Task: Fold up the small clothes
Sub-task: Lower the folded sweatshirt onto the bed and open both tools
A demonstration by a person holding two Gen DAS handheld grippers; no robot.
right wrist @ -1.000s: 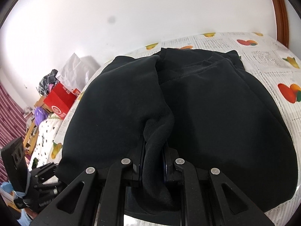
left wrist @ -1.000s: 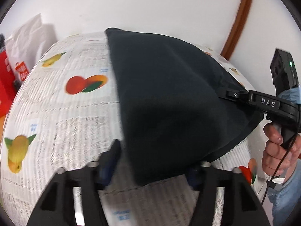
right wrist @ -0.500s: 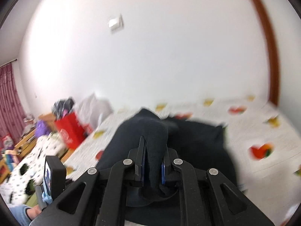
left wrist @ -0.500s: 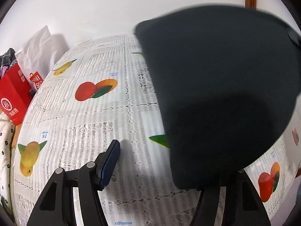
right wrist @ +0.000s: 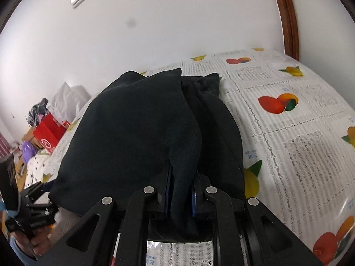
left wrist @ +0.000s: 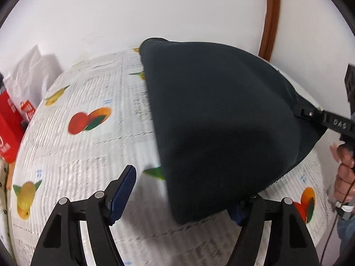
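Observation:
A black fleece garment (left wrist: 221, 115) hangs doubled over above the table, its far part resting on the cloth. My right gripper (right wrist: 180, 190) is shut on a bunched edge of the garment (right wrist: 142, 128); it also shows in the left wrist view (left wrist: 310, 113) at the garment's right corner. My left gripper (left wrist: 179, 197) is open; the garment's lower corner droops between its fingers, in front of the right finger, without being pinched. The left gripper shows at the lower left of the right wrist view (right wrist: 33, 199).
The table wears a white fruit-print cloth (left wrist: 84, 119). A red bag (left wrist: 8, 128) and a white plastic bag (left wrist: 33, 75) stand past its left edge. A white wall and a brown door frame (left wrist: 270, 15) lie behind.
The right gripper swung the garment up and over, then lowered it again. The garment now lies further right on the table, folded over itself. My left gripper stayed open.

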